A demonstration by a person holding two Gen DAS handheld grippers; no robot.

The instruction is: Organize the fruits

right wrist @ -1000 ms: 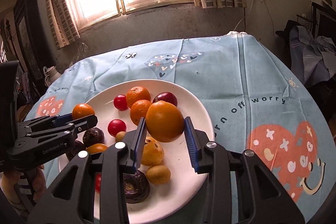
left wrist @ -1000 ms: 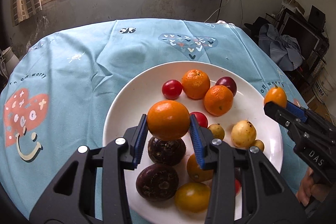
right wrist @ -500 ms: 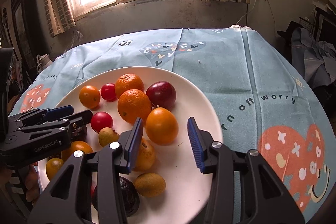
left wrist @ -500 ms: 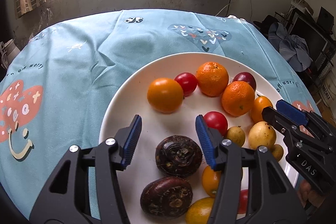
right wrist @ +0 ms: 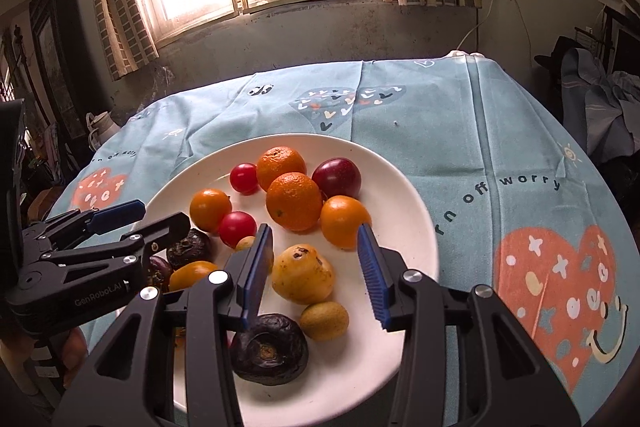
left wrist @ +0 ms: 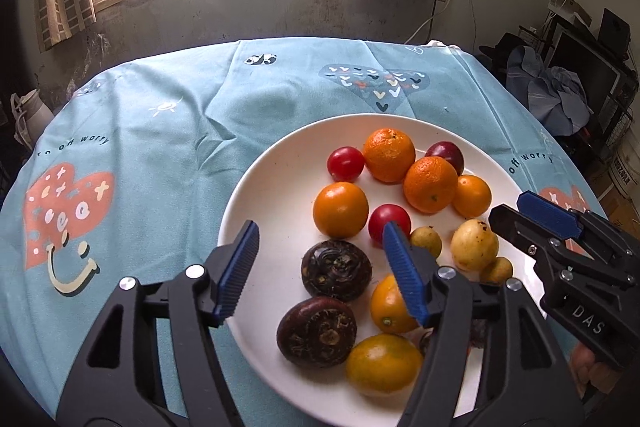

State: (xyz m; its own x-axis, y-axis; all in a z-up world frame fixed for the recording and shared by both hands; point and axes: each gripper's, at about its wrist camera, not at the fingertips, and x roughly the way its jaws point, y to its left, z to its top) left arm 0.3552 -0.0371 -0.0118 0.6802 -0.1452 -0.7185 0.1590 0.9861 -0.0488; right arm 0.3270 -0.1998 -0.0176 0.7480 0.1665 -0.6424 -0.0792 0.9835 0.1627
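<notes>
A white plate [left wrist: 276, 183] [right wrist: 404, 203] on the blue tablecloth holds several fruits: oranges, red tomatoes, a dark plum, yellow fruits and dark brown water chestnuts. My left gripper [left wrist: 320, 259] is open and empty above the plate's near left part, just behind a smooth orange [left wrist: 340, 209]. My right gripper [right wrist: 316, 263] is open and empty above a yellow fruit [right wrist: 303, 274], with another smooth orange [right wrist: 344, 221] just beyond its right finger. Each gripper shows in the other's view: the right gripper [left wrist: 536, 217], the left gripper [right wrist: 132, 217].
The round table carries a blue cloth [left wrist: 140, 131] with heart prints. A window and wall stand behind it. A chair with clothes [left wrist: 556, 95] is at the right; a white kettle [right wrist: 98, 125] stands at the far left.
Both grippers held an orange a second ago. Each has opened, set its orange on the plate and pulled back toward me.
</notes>
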